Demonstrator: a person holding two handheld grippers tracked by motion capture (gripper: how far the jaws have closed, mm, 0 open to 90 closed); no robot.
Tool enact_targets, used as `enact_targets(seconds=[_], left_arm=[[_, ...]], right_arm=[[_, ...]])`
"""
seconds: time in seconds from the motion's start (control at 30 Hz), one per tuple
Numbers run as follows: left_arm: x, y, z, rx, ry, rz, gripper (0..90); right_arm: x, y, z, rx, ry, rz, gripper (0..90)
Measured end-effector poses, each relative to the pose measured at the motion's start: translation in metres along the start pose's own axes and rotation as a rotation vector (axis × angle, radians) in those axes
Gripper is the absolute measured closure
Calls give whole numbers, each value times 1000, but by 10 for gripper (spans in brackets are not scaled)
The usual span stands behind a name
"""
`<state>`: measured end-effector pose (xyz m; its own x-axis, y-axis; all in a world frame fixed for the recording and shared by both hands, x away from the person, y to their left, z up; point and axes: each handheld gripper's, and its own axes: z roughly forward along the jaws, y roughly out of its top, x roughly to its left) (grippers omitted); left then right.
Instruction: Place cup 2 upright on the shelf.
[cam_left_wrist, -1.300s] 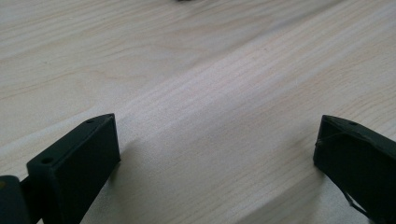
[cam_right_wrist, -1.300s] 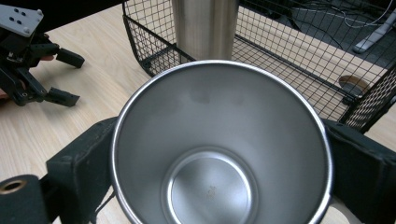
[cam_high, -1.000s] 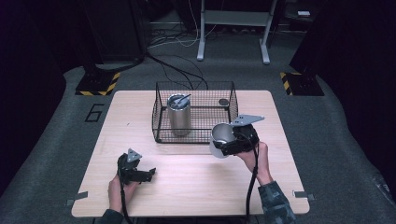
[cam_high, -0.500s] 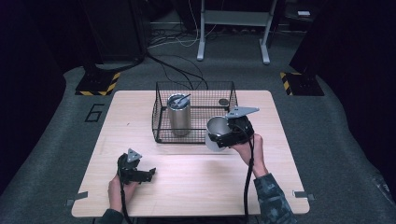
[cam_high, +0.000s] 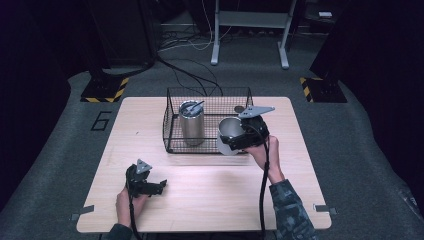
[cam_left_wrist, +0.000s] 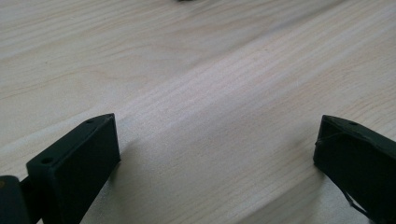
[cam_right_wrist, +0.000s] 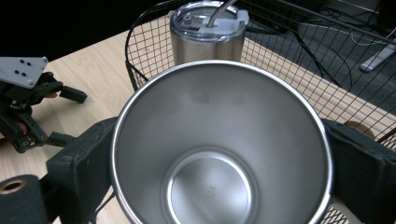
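An open steel cup is held tilted at the front right corner of a black wire basket, and my right gripper is shut on it. In the right gripper view the cup's empty inside sits between the two black jaws. A lidded steel tumbler with a straw stands upright in the basket's left half, and shows past the cup as the tumbler. My left gripper rests open on the wooden table near the front left. Bare wood lies between its jaws.
A small dark round object lies in the basket's back right. Cables trail from both grippers toward the table's front edge. Beyond the table are dark carpet, floor cables and a metal stand.
My right gripper has carried the cup left and up, from beside the basket's right side to its front right corner. The left gripper has stayed still.
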<state>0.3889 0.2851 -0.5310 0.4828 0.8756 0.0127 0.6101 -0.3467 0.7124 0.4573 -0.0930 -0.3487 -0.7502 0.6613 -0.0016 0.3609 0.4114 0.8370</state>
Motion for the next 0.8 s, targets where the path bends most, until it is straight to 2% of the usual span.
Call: enact_targets(seconds=[0.2, 0.3, 0.37, 0.5, 0.67, 0.8], left_arm=[[0, 0, 0, -2, 5, 0, 3], [0, 0, 0, -2, 1, 0, 3], [0, 0, 0, -4, 6, -3, 3], [0, 0, 0, -1, 6, 3, 3], [0, 0, 0, -2, 5, 0, 3], [0, 0, 0, -2, 1, 0, 3]], right_arm=[[-2, 9, -3, -2, -8, 4, 58], [-5, 12, -4, -4, -11, -9, 58], [-6, 15, -5, -9, -19, 10, 58], [-10, 19, -5, -6, -24, 5, 58], [-13, 26, -3, -20, -19, 7, 58], [-14, 30, 3, -6, -21, 2, 58]])
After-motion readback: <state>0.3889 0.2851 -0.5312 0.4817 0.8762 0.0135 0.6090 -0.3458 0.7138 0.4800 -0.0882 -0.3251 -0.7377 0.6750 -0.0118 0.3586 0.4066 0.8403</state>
